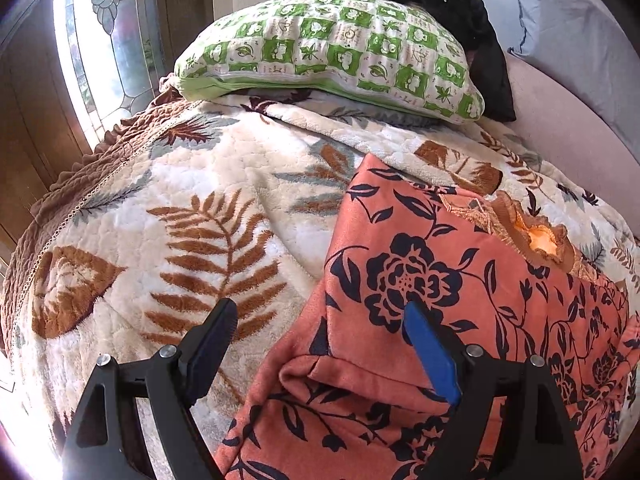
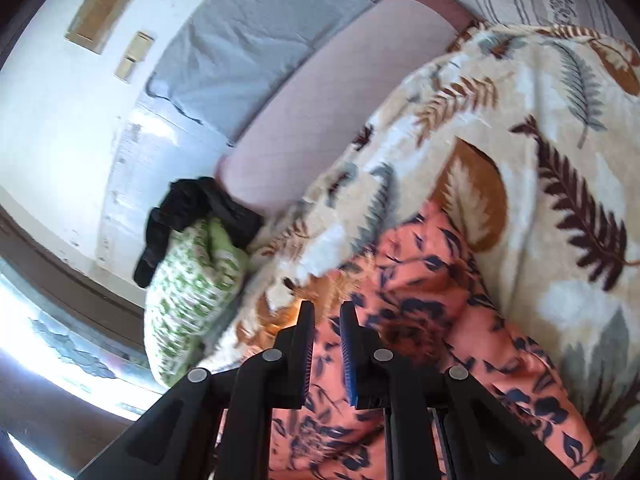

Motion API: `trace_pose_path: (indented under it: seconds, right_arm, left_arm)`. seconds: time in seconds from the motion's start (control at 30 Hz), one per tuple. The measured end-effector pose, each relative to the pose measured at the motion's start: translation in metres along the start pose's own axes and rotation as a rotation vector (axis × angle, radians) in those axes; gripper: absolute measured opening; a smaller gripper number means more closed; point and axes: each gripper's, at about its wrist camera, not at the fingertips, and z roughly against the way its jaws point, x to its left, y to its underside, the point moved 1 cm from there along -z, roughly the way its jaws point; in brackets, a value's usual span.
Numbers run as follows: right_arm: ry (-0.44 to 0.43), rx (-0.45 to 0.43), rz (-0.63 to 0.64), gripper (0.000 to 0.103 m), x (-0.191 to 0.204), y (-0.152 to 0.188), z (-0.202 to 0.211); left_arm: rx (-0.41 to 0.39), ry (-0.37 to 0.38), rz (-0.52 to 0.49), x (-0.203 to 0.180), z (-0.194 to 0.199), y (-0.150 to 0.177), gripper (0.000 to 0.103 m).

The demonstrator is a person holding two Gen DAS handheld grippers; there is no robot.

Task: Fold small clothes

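left gripper point(image 1: 320, 322): fingers standing wide apart, hovering over the garment's near fold, gripping nothing
right gripper point(image 2: 327, 314): fingers sitting close, narrow gap showing; view blurred, no cloth seen between the tips
garment point(image 1: 440, 248): coral floral piece lying partly folded on the leaf-print blanket point(image 1: 192, 184), frilled neckline point(image 1: 536, 236) at far side
handling: looking soft, light, limp; likely sagging and sliding on plush
hold point: pinching a corner or folded edge, not mid-panel
background: green pillow point(image 1: 332, 52) sitting behind

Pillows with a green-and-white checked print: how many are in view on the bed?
1. The green-and-white checked pillow lies at the far end of the leaf-patterned fleece blanket, with a black garment draped behind it. Others may be hidden under the bedding.
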Motion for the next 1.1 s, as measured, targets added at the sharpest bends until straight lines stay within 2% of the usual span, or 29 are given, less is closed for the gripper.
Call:
trace_pose_path:
  seconds: [0.07,0.1,0.23,0.33,0.37,0.43,0.53,0.57,0.67,0.73,0.8,0.87,0.97,1.03,1.1]
  right_arm:
    - [-0.058,-0.035,0.019,0.014,0.018,-0.013,-0.002]
    - [-0.043,-0.031,0.033,0.014,0.026,-0.017,-0.003]
    - [0.167,0.101,0.07,0.018,0.025,-0.02,-0.017]
    - [0.3,0.114,0.194,0.024,0.023,-0.014,-0.021]
    - [0.293,0.119,0.231,0.024,0.022,-0.012,-0.025]
    - [0.198,0.146,0.281,0.024,0.019,-0.008,-0.03]
    - [0.175,0.227,0.333,0.024,0.012,0.006,-0.04]
    - [0.198,0.269,0.335,0.024,0.005,0.011,-0.044]
    - [0.384,0.336,0.355,0.024,-0.024,0.027,-0.043]
    - [0.455,0.378,0.298,0.022,-0.05,0.032,-0.037]
    - [0.448,0.387,0.271,0.022,-0.06,0.035,-0.029]
    - [0.442,0.36,0.278,0.023,-0.051,0.032,-0.023]
    - [0.348,0.261,0.286,0.023,-0.024,0.02,-0.015]
    - [0.317,0.212,0.319,0.023,-0.007,0.018,-0.017]
    - [0.327,0.251,0.335,0.023,-0.004,0.024,-0.034]
  left_arm:
    - [-0.023,0.001,-0.002,-0.002,0.002,-0.002,0.086]
    - [-0.032,-0.01,-0.011,-0.004,0.003,-0.002,0.086]
    - [-0.044,-0.005,-0.041,-0.013,0.003,-0.002,0.086]
    - [-0.038,0.013,-0.059,-0.019,0.004,0.0,0.086]
    - [-0.04,0.015,-0.067,-0.02,0.006,0.001,0.086]
    - [-0.046,0.015,-0.082,-0.022,0.008,0.001,0.086]
    - [-0.038,0.024,-0.082,-0.019,0.008,0.001,0.086]
    - [-0.033,0.027,-0.078,-0.017,0.007,0.001,0.086]
    - [-0.005,0.015,-0.072,-0.013,0.002,0.002,0.086]
    - [0.022,0.003,-0.07,-0.011,-0.003,0.004,0.086]
    - [0.048,0.0,-0.075,-0.01,-0.008,0.006,0.086]
    - [0.056,-0.003,-0.08,-0.01,-0.009,0.008,0.086]
    - [0.032,0.025,-0.086,-0.011,-0.004,0.006,0.086]
    - [0.019,0.044,-0.107,-0.014,-0.002,0.005,0.086]
    - [0.048,0.054,-0.145,-0.021,-0.009,0.006,0.086]
